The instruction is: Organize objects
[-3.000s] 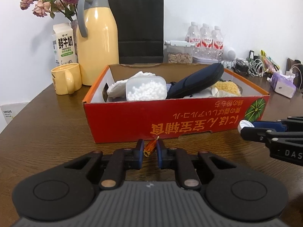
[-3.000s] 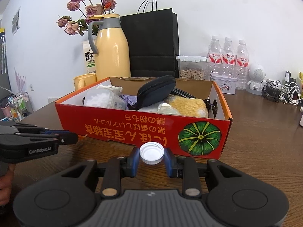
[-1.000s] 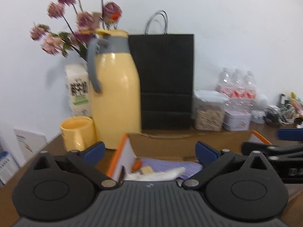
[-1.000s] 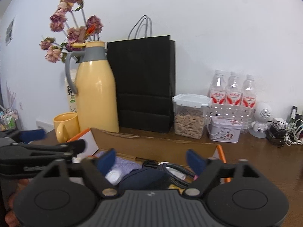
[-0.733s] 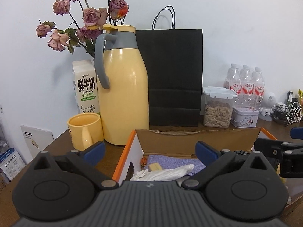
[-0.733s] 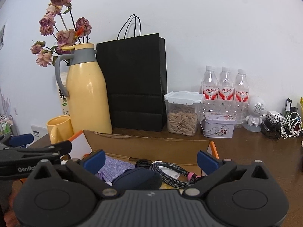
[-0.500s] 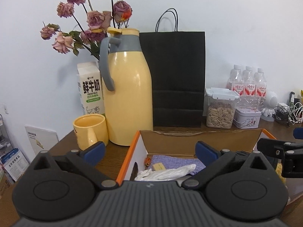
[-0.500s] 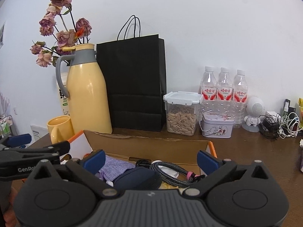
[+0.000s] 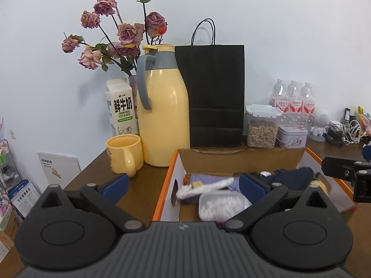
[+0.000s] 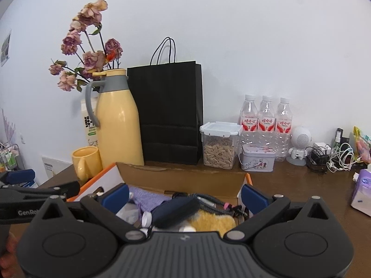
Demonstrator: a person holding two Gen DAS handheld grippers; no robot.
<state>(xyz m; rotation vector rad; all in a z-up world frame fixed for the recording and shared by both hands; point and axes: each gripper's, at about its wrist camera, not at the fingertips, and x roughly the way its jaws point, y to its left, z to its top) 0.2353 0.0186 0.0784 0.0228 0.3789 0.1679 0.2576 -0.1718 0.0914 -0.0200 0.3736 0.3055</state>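
Observation:
An orange cardboard box (image 9: 167, 180) stands open on the brown table; it also shows in the right wrist view (image 10: 185, 178). In it lie a clear tub of white cotton swabs (image 9: 220, 205), a purple cloth (image 9: 208, 178), a small orange wrapper (image 9: 186, 180), a dark blue pouch (image 10: 176, 210), a yellow sponge (image 10: 213, 222), a braided cable (image 10: 208, 201) and a white bottle cap (image 10: 146, 219). My left gripper (image 9: 183, 185) is open and empty above the box's left end. My right gripper (image 10: 184, 195) is open and empty above the box's middle.
Behind the box stand a yellow thermos jug (image 9: 162, 115), a yellow mug (image 9: 125, 154), a milk carton (image 9: 120, 108), dried roses (image 9: 116, 37), a black paper bag (image 9: 215, 95), a seed jar (image 9: 262, 126), a tin (image 10: 257, 161) and water bottles (image 10: 266, 120). Tissues (image 10: 361, 190) lie right.
Three seconds ago the left gripper held the orange wrapper and the right the white cap in front of the box. Both now hang open above it, with wrapper and cap inside.

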